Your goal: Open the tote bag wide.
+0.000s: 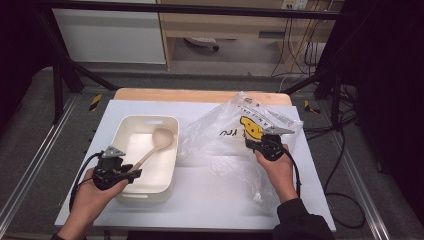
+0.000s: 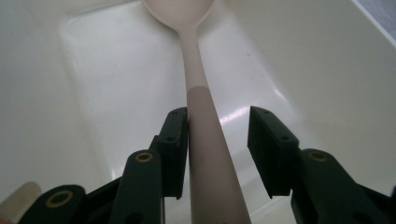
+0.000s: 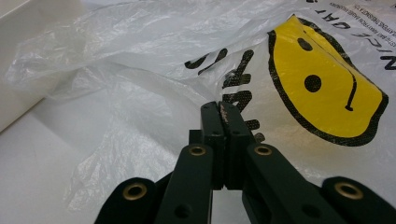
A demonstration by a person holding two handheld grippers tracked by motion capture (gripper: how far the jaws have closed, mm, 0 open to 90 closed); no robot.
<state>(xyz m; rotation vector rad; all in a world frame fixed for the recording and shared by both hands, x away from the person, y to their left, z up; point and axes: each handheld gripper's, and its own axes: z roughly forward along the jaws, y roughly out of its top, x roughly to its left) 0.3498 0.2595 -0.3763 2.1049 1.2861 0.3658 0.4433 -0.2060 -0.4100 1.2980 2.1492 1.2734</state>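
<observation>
Because the spoon (image 2: 205, 140) looks like light, stiff, smooth plastic, it should lift easily yet could slip or pivot; mid-handle, where the left hand-held gripper (image 2: 218, 144) straddles it, seems the sensible hold. One pad touches the handle, the other stands apart, so the jaws are not yet clamped. It lies in the white tub (image 1: 131, 190) on the desk (image 1: 210, 200). The right hand-held gripper (image 3: 224, 122) pinches the thin, limp plastic bag (image 3: 154, 70) shut-jawed. Count: one spoon, one tub, one bag.
</observation>
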